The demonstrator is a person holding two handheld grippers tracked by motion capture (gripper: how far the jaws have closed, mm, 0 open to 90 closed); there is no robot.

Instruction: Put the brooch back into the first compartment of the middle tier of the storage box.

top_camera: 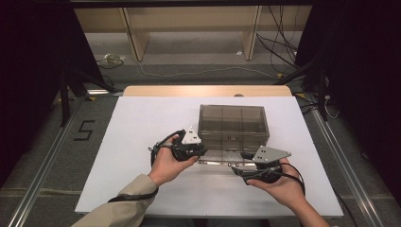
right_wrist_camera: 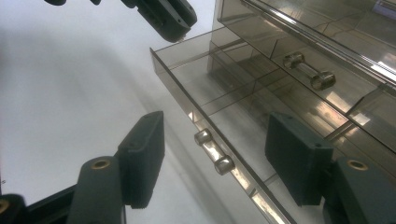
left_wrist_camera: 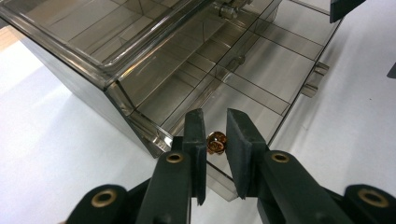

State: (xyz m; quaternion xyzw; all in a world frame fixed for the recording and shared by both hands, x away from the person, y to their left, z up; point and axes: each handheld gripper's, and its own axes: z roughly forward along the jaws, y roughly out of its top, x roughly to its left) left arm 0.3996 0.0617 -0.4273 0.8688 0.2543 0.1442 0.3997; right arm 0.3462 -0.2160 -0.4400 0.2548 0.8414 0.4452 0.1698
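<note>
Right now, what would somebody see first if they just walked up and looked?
First, the smoky see-through drawer box in the middle of the white table, its bottom drawer pulled out toward the person. Next, the tiny shiny gold screw pinched in the left tool just over that drawer's near corner. The right tool waits open around the drawer's front handle.

My black left gripper [left_wrist_camera: 215, 140] pinches a brassy gold screw [left_wrist_camera: 216, 142] — smoky grey-tinted clear drawer box [top_camera: 233, 124], white table sheet [top_camera: 142, 118].

White table [top_camera: 142, 142], smoky drawer box [top_camera: 232, 120] (drawer out)
</note>
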